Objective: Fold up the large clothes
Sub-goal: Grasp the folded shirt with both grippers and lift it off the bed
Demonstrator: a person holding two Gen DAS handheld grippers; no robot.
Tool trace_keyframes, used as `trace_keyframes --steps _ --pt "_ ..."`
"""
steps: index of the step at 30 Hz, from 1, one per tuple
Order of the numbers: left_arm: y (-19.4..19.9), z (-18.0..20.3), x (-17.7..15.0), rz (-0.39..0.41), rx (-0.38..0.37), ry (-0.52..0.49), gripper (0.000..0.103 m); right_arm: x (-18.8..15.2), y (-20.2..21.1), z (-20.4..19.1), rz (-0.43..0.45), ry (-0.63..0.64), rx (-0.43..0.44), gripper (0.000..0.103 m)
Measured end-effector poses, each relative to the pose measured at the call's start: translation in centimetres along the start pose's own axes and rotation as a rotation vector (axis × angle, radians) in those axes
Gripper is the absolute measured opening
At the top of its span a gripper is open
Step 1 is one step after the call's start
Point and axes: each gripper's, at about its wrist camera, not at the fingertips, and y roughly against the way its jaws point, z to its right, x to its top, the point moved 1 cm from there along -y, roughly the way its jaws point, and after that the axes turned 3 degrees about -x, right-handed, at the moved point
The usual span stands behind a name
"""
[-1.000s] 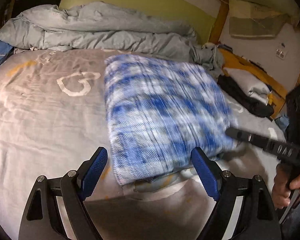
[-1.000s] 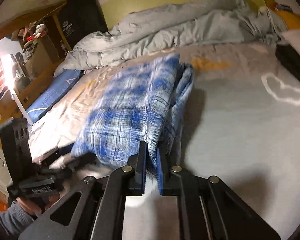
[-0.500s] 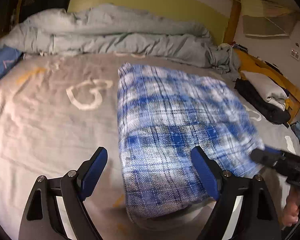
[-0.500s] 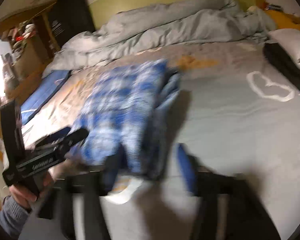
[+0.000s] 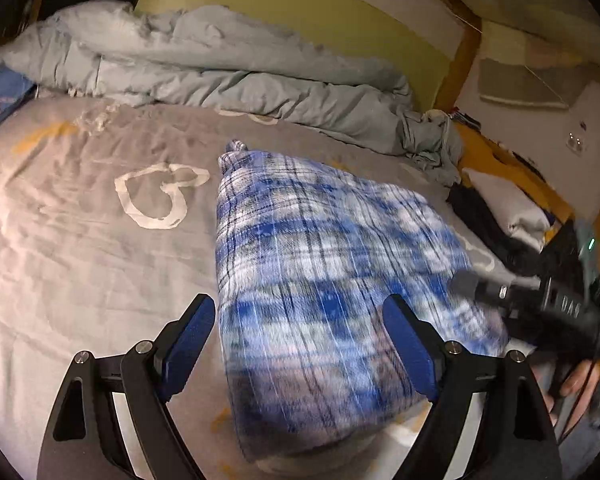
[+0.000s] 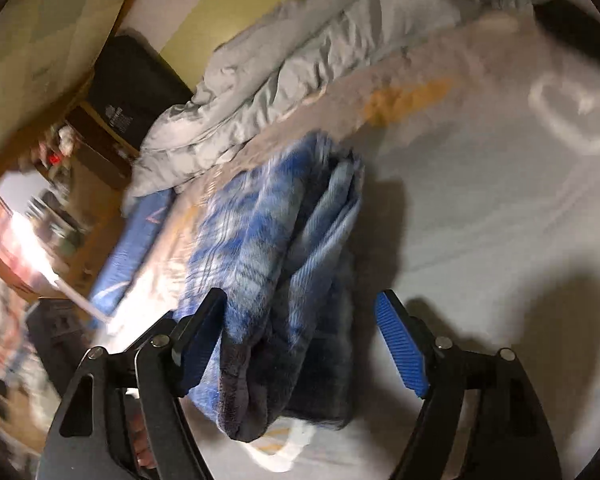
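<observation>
A blue and white plaid garment (image 5: 320, 280) lies folded into a thick stack on the grey bed sheet (image 5: 80, 240). In the right wrist view the folded stack (image 6: 284, 248) shows its layered edge. My left gripper (image 5: 300, 344) is open and empty, its blue pads either side of the near end of the stack. My right gripper (image 6: 300, 344) is open, its jaws wide around the stack's near end. The right gripper also shows in the left wrist view (image 5: 540, 304) at the stack's right side, held by a hand.
A rumpled grey duvet (image 5: 220, 72) lies along the back of the bed. Dark and white clothes (image 5: 508, 216) lie at the right edge by a wooden bed frame (image 5: 512, 168). A black case (image 6: 132, 92) and cluttered shelves (image 6: 52, 184) stand at the left.
My right gripper was shut on the plaid stack's edge one second ago; it has opened and let go. The stack has dropped onto the sheet. The left gripper stayed open.
</observation>
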Motion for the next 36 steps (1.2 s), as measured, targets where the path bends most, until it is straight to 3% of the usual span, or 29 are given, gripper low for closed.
trace_keyframes --steps 4,7,9,12,13,16,19,22,36 --pt "-1.4 -2.1 0.4 -0.053 -0.057 0.129 0.087 -0.8 -1.5 0.7 -0.03 -0.032 0.014 0.068" --pt "-3.7 -4.3 -0.3 -0.16 -0.188 0.263 0.087 -1.4 -1.8 0.4 -0.02 -0.008 0.028 0.054" --pt "-4.1 -5.2 -0.6 -0.164 -0.239 0.297 0.087 -1.9 -1.8 0.0 0.006 0.019 -0.003 0.049" --pt "-3.7 -4.9 -0.8 -0.152 -0.264 0.267 0.066 -2.4 -1.5 -0.8 0.04 0.062 -0.029 0.04" --pt "-3.4 -4.7 -0.9 -0.137 -0.285 0.26 0.052 -2.5 -1.3 -1.0 0.048 0.069 -0.032 0.037" --pt "-1.8 -3.2 -0.9 -0.073 -0.273 0.175 0.04 -2.7 -0.5 -2.6 0.08 0.129 -0.087 0.034" --pt "-0.2 -1.4 -0.8 -0.023 -0.26 0.095 0.038 -2.8 1.2 -4.6 0.132 0.198 -0.141 0.033" --pt "1.0 -0.4 -0.2 0.004 -0.283 0.088 0.038 -2.0 3.0 -5.2 0.155 0.188 -0.105 0.033" --pt "4.7 7.9 3.8 0.093 -0.309 0.004 0.038 0.2 11.9 -6.8 0.315 0.238 -0.12 0.033"
